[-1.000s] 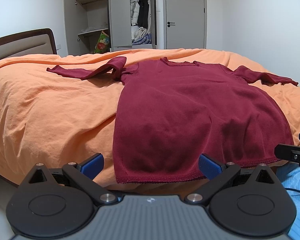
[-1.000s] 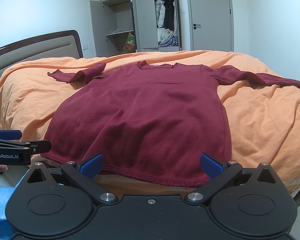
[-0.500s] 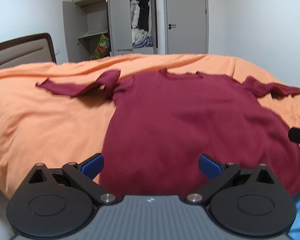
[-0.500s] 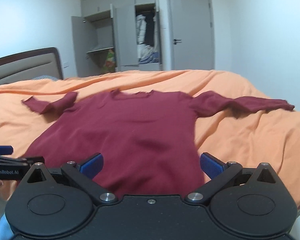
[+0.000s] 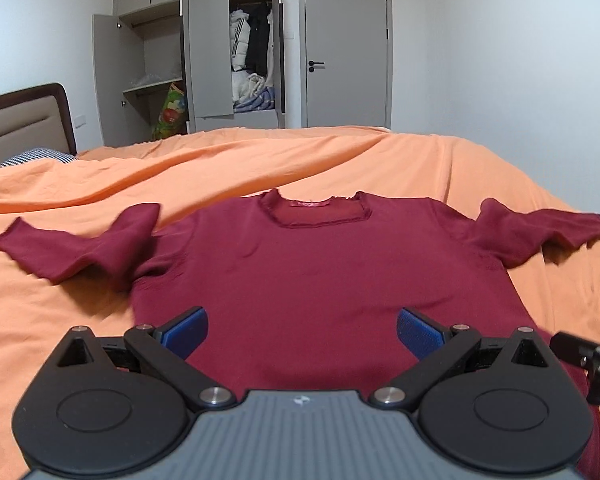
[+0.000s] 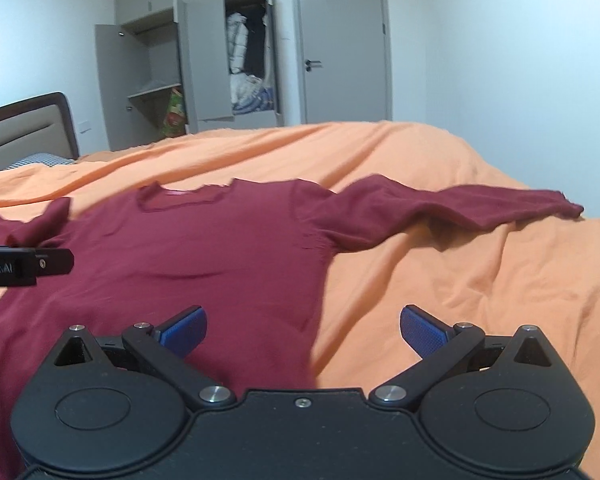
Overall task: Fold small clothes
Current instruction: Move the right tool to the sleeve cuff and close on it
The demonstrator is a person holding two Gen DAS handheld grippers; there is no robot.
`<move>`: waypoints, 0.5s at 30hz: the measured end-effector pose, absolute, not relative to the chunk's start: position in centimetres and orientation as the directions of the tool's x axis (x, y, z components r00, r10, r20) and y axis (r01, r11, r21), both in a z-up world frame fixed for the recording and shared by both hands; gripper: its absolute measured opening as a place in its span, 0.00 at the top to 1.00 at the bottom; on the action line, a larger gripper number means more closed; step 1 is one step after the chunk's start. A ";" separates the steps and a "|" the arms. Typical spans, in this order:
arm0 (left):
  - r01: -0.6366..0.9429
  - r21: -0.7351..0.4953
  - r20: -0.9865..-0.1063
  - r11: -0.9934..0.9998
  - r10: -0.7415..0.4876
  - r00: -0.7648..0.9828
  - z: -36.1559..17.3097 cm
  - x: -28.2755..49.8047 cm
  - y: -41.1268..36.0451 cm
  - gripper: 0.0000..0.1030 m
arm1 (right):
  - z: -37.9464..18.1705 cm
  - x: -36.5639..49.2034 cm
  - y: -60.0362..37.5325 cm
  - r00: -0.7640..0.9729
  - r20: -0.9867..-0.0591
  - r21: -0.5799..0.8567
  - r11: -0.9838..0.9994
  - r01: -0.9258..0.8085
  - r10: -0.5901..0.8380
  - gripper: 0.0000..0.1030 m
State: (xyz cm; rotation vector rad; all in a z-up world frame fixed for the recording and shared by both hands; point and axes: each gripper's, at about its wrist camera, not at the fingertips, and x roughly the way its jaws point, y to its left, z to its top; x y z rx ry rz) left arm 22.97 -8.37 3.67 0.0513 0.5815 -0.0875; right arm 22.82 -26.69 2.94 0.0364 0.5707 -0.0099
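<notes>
An orange bed [image 5: 440, 168] fills my view, with an open wardrobe [image 5: 235, 48] at the far wall. The maroon shirt [image 5: 320, 280] lies flat on it, sleeves spread. My left tool [image 5: 302, 330] hangs over the shirt, fingers apart; my right tool [image 6: 303, 330] hangs over its right edge, also apart.

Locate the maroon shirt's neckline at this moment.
In the left wrist view the neckline sits centre frame on the maroon shirt, at its far end, toward the wardrobe, on the orange bedcover.
</notes>
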 end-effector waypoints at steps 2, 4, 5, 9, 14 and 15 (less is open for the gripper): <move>0.097 0.018 -0.563 0.995 -0.070 0.824 3.3 24.8 -9.1 0.00 | 2.5 24.0 -27.6 0.837 -0.546 0.029 0.999 0.039 -0.017 0.00; 0.092 0.025 -0.569 0.995 -0.062 0.820 2.9 26.4 -9.8 0.00 | 2.3 25.0 -28.5 0.837 -0.547 0.031 0.998 0.059 -0.032 0.00; 0.089 0.030 -0.571 0.996 -0.056 0.819 2.7 27.1 -10.1 0.00 | 2.1 25.6 -29.0 0.836 -0.547 0.034 0.997 0.069 -0.040 0.00; 0.089 0.031 -0.573 0.996 -0.055 0.818 2.1 29.8 -11.8 0.00 | 1.8 27.3 -31.2 0.837 -0.543 0.045 0.993 0.110 -0.068 0.00; 0.091 0.026 -0.588 0.995 -0.058 0.807 1.3 32.9 -13.8 0.00 | 1.9 28.5 -34.4 0.861 -0.506 0.088 0.990 0.110 -0.051 0.00; 0.089 0.024 -0.591 0.996 -0.058 0.805 1.1 33.5 -14.0 0.00 | 2.0 28.6 -35.0 0.868 -0.495 0.098 0.990 0.104 -0.042 0.00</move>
